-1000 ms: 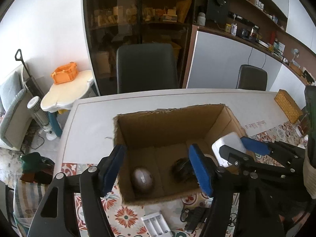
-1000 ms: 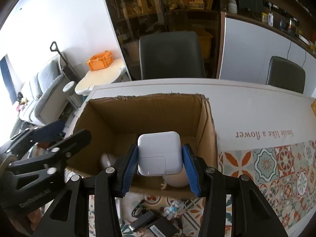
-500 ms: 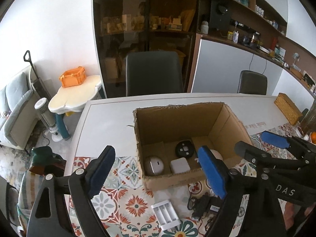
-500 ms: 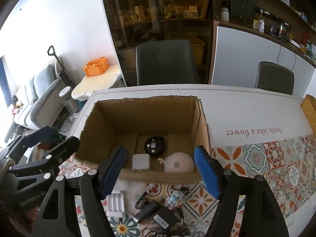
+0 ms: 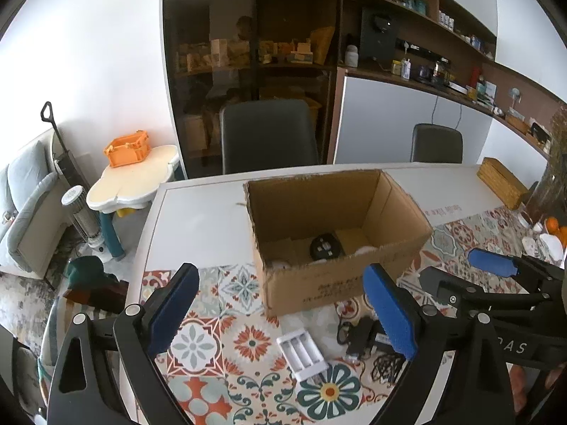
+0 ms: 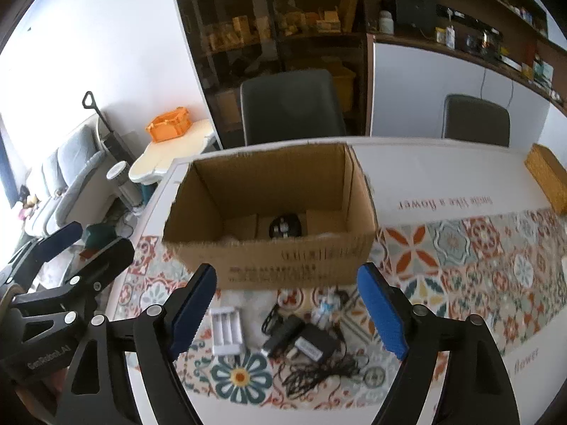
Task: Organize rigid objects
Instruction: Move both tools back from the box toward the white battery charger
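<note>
An open cardboard box (image 5: 340, 279) (image 6: 283, 265) stands on the patterned tablecloth. On its floor lies a round black device (image 5: 325, 246) (image 6: 284, 226); pale items beside it are mostly hidden by the near wall. In front of the box lie a white battery charger (image 5: 302, 354) (image 6: 226, 329) and a black power adapter with tangled cables (image 5: 368, 340) (image 6: 308, 345). My left gripper (image 5: 280, 310) hangs back from the box, jaws still opening, nothing between them. My right gripper (image 6: 288, 310) hovers above the adapter, jaws also opening and empty.
Two dark chairs (image 5: 267, 134) (image 5: 437, 143) stand behind the table. A woven box (image 5: 501, 182) sits at the table's far right edge. A small cream side table with an orange crate (image 5: 127, 148) and a sofa (image 5: 24, 209) stand to the left.
The right gripper let go of the white square adapter into the box. Both grippers opened wider and pulled back toward the near edge, so the box looks smaller and farther.
</note>
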### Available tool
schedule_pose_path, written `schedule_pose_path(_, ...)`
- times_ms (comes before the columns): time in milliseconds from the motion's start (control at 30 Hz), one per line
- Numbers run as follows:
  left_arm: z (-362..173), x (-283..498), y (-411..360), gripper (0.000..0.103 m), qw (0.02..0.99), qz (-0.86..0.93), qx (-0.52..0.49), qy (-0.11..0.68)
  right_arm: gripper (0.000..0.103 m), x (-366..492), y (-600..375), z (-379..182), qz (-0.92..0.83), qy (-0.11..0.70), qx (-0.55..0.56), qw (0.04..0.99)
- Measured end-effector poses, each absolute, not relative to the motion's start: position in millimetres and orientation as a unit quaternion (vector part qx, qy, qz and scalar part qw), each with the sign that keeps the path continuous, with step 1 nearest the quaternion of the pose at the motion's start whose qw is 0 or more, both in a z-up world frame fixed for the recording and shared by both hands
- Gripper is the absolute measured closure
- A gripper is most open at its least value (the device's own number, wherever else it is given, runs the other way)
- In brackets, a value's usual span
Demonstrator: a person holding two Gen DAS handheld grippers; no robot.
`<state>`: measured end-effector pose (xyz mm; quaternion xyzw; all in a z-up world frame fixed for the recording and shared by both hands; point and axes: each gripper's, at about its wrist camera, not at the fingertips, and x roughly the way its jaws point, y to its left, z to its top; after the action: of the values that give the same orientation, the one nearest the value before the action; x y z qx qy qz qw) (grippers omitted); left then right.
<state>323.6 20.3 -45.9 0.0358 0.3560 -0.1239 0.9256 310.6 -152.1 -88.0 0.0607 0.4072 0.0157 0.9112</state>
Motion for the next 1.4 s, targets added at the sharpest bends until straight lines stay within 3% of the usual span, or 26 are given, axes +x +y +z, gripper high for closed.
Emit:
schedule_pose_path(967, -124, 293, 29, 0.008, 0.892, -0.206, 0.065, 0.396, 0.021, 242, -141, -149, -0.059, 0.420, 0.101, 0.900)
schedule_pose_path(1400, -171, 299, 17, 0.008, 0.870, -0.260, 0.133, 0.398, 0.021, 228, -134, -184, -0.115, 0.434, 0.115, 0.886)
